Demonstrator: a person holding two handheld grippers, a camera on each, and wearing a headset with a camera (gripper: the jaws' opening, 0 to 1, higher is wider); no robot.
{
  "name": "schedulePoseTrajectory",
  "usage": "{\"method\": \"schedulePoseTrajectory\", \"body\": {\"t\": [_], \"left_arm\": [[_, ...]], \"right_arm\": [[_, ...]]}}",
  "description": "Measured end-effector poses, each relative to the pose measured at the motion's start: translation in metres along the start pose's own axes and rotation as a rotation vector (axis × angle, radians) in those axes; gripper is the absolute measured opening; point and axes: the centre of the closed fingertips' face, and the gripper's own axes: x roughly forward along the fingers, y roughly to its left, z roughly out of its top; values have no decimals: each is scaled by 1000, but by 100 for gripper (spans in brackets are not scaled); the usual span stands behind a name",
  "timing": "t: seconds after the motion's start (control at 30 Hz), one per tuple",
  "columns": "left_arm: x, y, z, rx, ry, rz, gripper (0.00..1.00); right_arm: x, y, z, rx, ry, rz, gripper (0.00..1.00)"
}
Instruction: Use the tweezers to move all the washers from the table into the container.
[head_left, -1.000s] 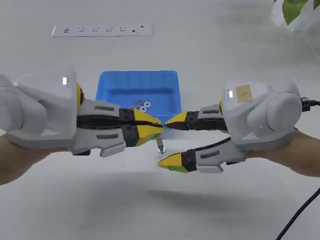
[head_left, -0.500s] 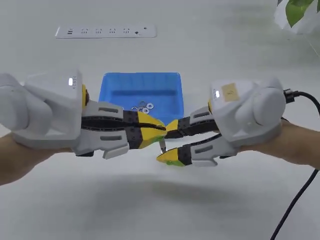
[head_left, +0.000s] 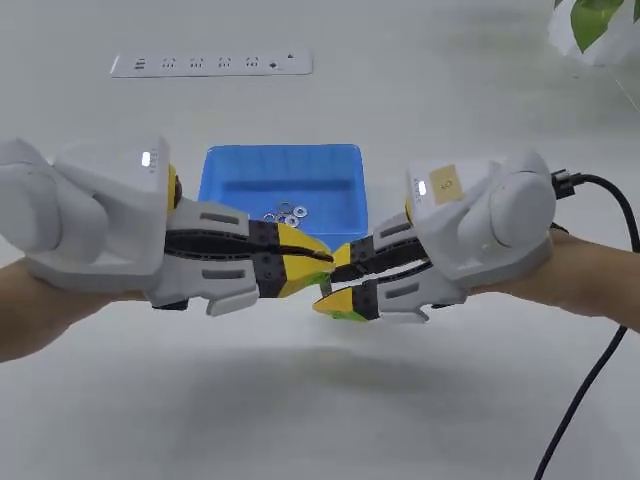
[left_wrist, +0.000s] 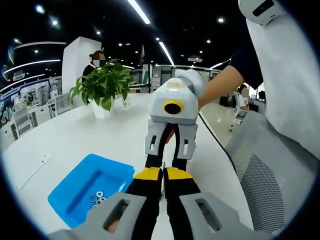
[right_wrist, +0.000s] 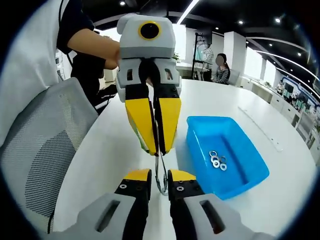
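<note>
The left gripper (left_wrist: 162, 173) has its jaws together, clamped on the tweezers (right_wrist: 157, 165), which jut out past the yellow tips. The right gripper (right_wrist: 160, 176) faces it tip to tip, jaws narrowly apart with the free end of the tweezers between them; whether they press on it I cannot tell. Beyond both sets of jaws, on the white surface (head_left: 320, 400), sits the blue container (head_left: 280, 152) with several washers (head_left: 285, 213) inside.

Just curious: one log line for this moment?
left gripper: shut on tweezers | right gripper: jaws around tweezers, grip unclear | washers: in container
</note>
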Motion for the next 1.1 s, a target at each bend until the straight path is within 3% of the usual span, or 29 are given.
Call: {"method": "schedulePoseTrajectory", "body": {"t": [0.5, 0.9, 1.1], "left_arm": [[3, 0, 0, 6, 13, -7, 5], [3, -2, -1, -7, 19, -1, 6], [4, 0, -3, 1, 48, 22, 7]], "right_arm": [[2, -1, -8, -50, 18, 3, 11], [3, 0, -7, -58, -36, -11, 9], [3, -2, -6, -48, -42, -28, 9]]}}
